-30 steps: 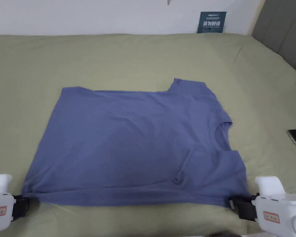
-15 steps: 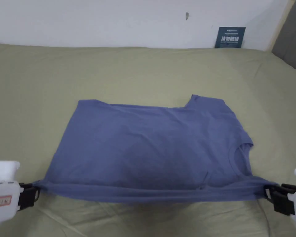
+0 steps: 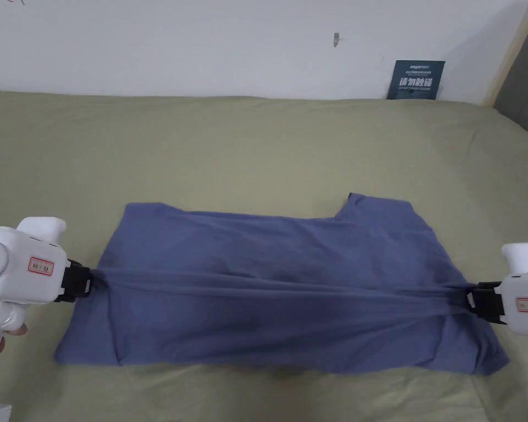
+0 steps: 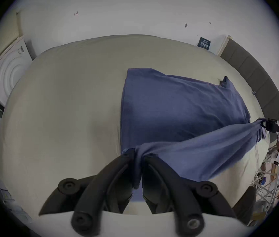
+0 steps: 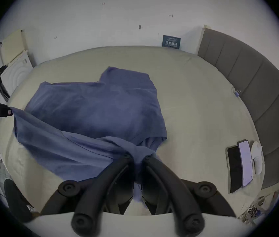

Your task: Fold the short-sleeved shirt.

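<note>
Olive-green bed sheet [image 3: 257, 143] covered the whole work surface, white wall [image 3: 202, 44] behind, dark sign [image 3: 416, 80] leaning at the far edge, grey padded headboard [image 5: 255, 93] along the right side. Blue short-sleeved shirt [image 3: 268, 258] lay across the middle of the sheet, collar end toward the right, far sleeve [image 3: 381, 211] flat. Near edge was lifted off the bed and stretched into a taut band running left to right over the shirt body. Left gripper [image 3: 88, 281] — jaws clamped on the hem-end corner of that band, cloth bunched between them in the left gripper view [image 4: 137, 157]. Right gripper [image 3: 469, 299] — jaws pressed together on the sleeve-end corner, fabric gathered between the tips [image 5: 138, 157]. Two phones [image 5: 239, 165] sat on the sheet near the headboard, well apart from the shirt.
</note>
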The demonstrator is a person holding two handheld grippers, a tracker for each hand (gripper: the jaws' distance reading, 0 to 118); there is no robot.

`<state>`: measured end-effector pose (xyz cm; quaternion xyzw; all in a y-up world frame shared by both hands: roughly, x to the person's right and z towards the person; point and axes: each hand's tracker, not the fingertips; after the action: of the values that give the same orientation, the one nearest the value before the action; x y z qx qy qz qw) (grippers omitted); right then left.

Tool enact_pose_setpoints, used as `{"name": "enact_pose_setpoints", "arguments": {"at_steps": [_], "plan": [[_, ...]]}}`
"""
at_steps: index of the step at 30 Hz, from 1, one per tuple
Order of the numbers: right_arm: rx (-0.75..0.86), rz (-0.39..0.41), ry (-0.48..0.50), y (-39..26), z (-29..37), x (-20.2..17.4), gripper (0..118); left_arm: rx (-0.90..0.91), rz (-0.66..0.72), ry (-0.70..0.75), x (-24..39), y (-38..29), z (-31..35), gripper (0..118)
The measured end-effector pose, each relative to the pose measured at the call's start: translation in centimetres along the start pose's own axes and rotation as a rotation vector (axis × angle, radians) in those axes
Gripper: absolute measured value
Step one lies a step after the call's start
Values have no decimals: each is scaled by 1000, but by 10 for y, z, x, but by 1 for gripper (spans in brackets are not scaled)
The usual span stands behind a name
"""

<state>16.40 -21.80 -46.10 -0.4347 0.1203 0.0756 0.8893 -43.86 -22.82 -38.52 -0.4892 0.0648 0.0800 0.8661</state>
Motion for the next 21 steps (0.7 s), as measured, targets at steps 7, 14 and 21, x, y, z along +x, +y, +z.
{"name": "enact_pose_setpoints", "arguments": {"at_steps": [7,14,21], "plan": [[-74,-122,6,3,-33,15,31,-28,32,-7,-3,12,-45,13],[-41,-182,28,-34,6,25,78,4,63,11,-10,-29,-11,97],[-3,-146,0,-75,40,12,3,21,76,51,-8,-75,20,0]]}}
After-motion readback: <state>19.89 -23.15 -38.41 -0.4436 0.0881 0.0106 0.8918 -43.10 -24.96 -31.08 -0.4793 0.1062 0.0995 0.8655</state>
